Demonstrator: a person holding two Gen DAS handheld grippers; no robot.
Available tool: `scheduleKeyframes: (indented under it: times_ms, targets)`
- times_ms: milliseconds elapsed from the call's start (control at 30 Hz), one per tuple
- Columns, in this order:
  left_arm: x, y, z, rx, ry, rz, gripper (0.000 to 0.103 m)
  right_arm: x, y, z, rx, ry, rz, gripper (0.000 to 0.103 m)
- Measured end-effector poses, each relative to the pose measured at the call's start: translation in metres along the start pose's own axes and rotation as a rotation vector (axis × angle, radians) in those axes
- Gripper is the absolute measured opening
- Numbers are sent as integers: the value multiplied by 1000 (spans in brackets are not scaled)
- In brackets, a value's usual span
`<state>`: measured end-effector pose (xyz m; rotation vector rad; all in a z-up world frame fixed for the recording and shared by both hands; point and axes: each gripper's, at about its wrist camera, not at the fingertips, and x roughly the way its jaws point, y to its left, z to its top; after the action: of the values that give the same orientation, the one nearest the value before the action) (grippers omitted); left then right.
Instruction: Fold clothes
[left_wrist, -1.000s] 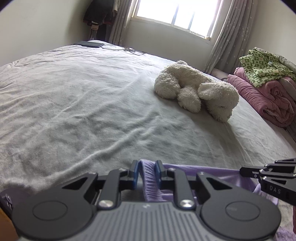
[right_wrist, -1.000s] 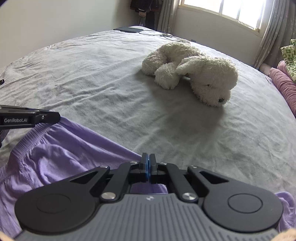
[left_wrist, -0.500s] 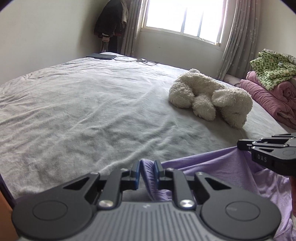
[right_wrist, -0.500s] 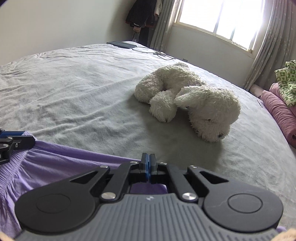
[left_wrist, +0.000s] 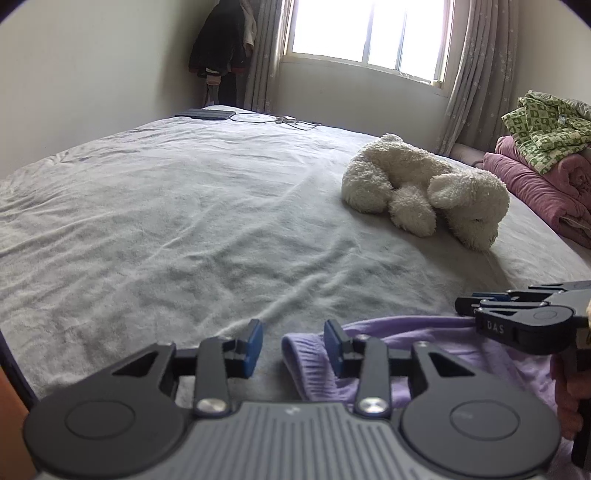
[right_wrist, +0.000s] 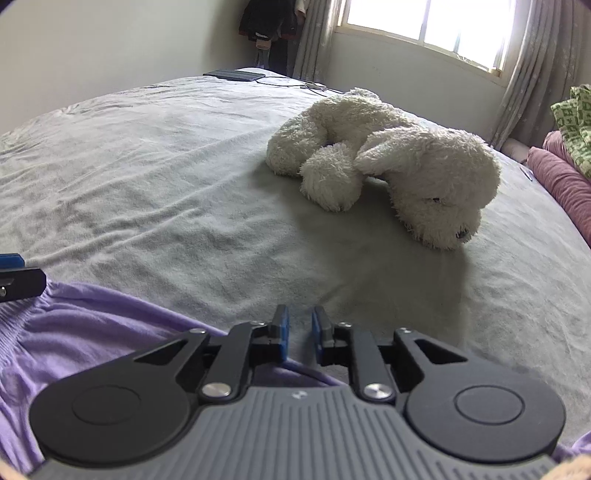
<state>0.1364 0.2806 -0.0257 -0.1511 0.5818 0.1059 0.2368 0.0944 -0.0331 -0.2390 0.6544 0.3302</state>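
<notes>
A purple garment lies crumpled on the grey bed sheet at the near edge. In the left wrist view my left gripper has its jaws opening. The garment's ribbed waistband lies loose between them, close to the right pad and not pinched. My right gripper reaches in from the right over the cloth. In the right wrist view my right gripper is opening too. Bare sheet shows in its gap, and the purple garment spreads left and under its body. The left gripper's finger shows at the left edge.
A white plush dog lies on the bed beyond the garment, large in the right wrist view. Rolled pink blankets topped by a green patterned cloth line the right side. A dark flat device with cables sits at the far end.
Both grippers were shut on the purple garment and have now parted their jaws, so the cloth lies loose on the bed. The right gripper has moved closer to the plush dog.
</notes>
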Motion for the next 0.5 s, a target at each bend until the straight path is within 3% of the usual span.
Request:
scheduleKeyframes:
  times_ms: [67, 200, 500]
  targets:
    - [-5, -1, 1, 2, -20, -5, 45, -10, -11, -3, 30, 0, 8, 37]
    - [-18, -8, 5, 14, -50, -32, 52, -32, -45, -14, 84, 21, -7, 37]
    - [-34, -37, -1, 73, -72, -138, 55, -92, -145, -53, 199, 64, -187, 40]
